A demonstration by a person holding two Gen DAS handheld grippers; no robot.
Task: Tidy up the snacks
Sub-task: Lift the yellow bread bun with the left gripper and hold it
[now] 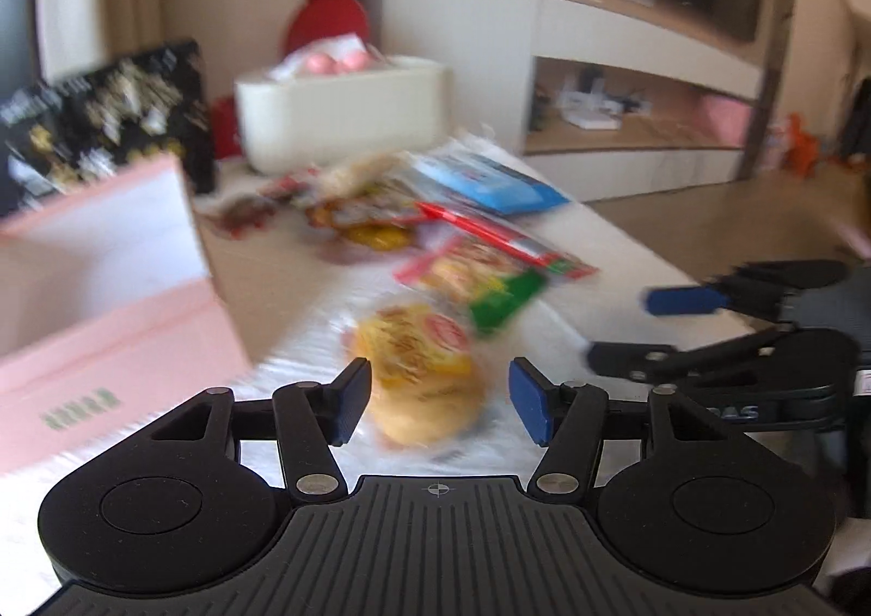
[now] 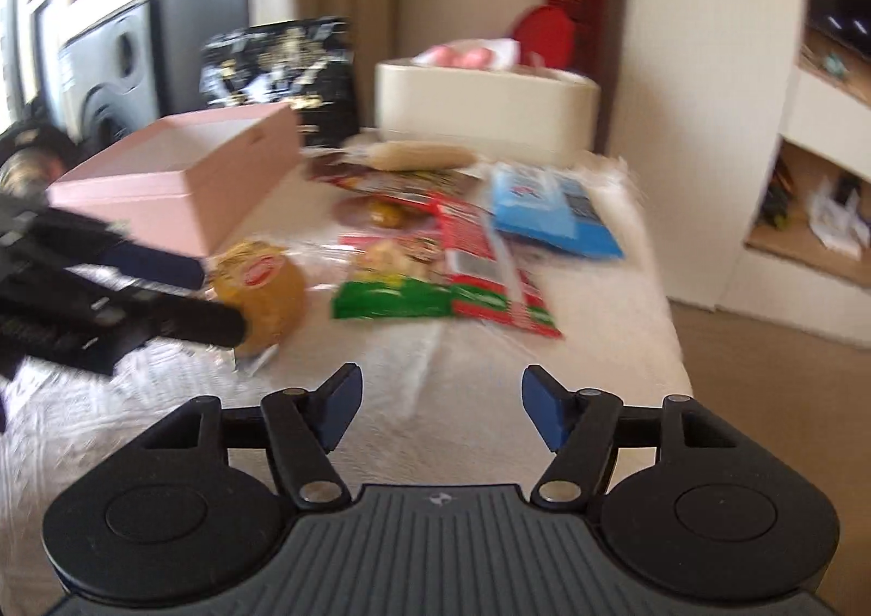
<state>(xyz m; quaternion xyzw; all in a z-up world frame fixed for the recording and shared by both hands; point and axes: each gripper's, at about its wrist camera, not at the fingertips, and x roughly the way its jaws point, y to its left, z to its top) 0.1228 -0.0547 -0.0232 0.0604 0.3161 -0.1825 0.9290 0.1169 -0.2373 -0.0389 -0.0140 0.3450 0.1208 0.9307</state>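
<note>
Reaching for the round yellow bun pack (image 1: 422, 371), the left gripper (image 1: 435, 401) has its fingers apart around it, not squeezing yet. The right gripper (image 2: 438, 406) is spread wide with nothing in it. Most sorting looks undone: the green and red packs (image 2: 435, 284) and the blue pack (image 2: 550, 207) lie loose on the white table (image 2: 571, 371). Farther back, the pink box (image 2: 179, 164) looks bare inside.

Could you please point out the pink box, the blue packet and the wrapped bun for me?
pink box (image 2: 179, 180): right wrist view, on its top rim.
blue packet (image 2: 550, 213): right wrist view, on its flat front.
wrapped bun (image 1: 424, 376): left wrist view, on its printed wrapper.
</note>
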